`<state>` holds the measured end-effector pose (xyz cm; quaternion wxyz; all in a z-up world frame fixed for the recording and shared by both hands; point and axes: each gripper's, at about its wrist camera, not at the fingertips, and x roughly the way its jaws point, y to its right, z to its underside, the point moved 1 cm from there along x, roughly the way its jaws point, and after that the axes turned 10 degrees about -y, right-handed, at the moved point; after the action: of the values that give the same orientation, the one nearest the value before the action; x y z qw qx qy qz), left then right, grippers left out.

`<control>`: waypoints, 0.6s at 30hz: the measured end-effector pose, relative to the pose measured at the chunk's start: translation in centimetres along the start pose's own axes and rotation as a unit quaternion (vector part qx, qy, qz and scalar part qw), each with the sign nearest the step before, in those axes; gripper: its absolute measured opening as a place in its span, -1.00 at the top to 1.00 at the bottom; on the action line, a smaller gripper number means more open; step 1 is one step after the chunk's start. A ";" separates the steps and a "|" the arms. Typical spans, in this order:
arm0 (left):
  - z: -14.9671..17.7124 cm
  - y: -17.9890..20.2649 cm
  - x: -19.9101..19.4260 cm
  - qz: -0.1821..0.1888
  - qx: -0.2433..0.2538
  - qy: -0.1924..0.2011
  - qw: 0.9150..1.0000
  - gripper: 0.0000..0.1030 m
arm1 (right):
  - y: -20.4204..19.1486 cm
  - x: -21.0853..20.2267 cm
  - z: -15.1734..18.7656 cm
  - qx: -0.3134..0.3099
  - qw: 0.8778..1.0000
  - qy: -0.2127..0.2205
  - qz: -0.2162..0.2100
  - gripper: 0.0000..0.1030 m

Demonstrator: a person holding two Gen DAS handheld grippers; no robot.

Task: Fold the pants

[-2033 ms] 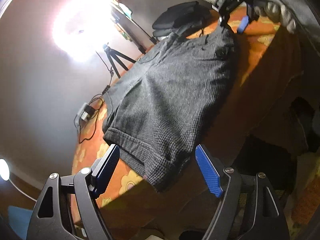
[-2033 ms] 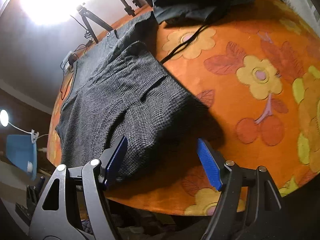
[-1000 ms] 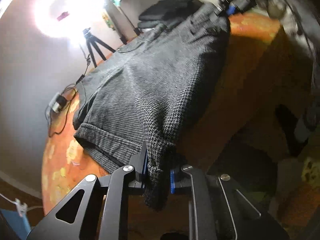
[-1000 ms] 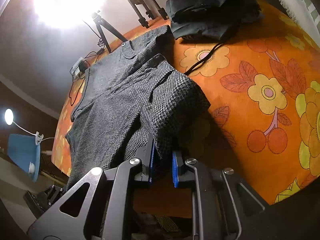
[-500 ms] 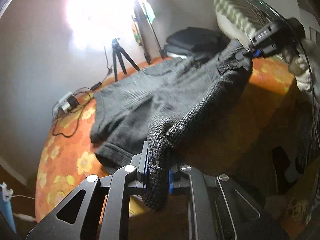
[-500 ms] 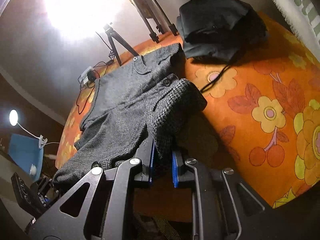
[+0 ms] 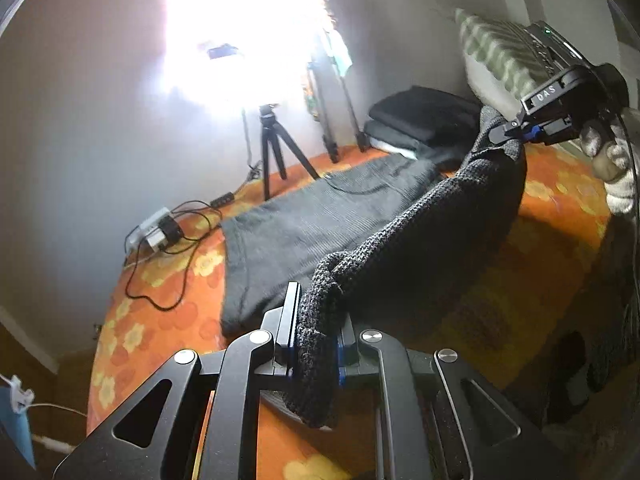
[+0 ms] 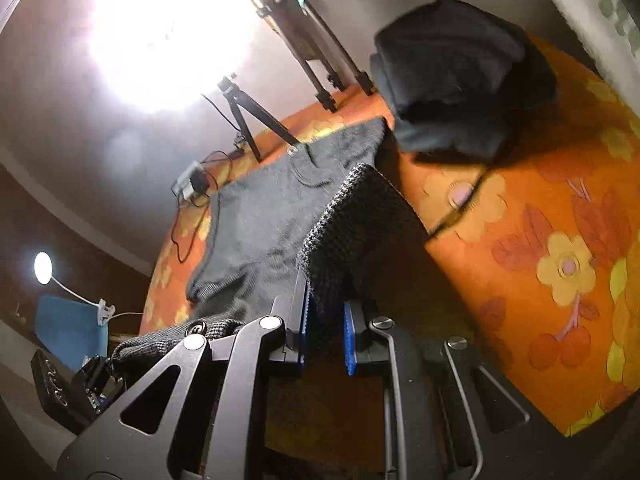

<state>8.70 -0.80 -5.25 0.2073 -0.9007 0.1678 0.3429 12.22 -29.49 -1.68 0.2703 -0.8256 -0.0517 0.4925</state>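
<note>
Orange floral bedspread (image 7: 160, 300) spreads ahead of both grippers, grey knit pants (image 7: 320, 220) lie on it with one edge lifted, clamped between left gripper (image 7: 316, 344) and right gripper (image 8: 324, 328), folded black clothes (image 8: 460, 80) farther ahead.

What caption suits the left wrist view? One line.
Left claw and right claw lift the grey pants edge above the floral bedspread.

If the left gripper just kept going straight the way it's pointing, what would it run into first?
The left gripper is shut on the grey pants and points along the lifted edge. Past it, probably the half of the pants lying flat on the orange flowered cover, though depth is hard to judge.
</note>
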 end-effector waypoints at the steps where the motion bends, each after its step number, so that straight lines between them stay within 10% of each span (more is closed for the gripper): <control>1: -0.5 -0.6 0.2 -0.002 -0.006 0.002 1.000 0.76 | -0.6 -0.1 -0.5 -0.005 1.000 0.005 0.001 0.72; 18: -6.7 -6.8 8.4 -0.029 -0.054 -0.005 0.998 0.76 | -2.4 7.0 -10.5 -0.007 1.000 0.015 0.016 0.74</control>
<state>21.34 0.37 -4.74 0.1693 -0.9133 0.1224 0.3495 25.07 -29.13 -2.08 0.2573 -0.8358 -0.0375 0.4837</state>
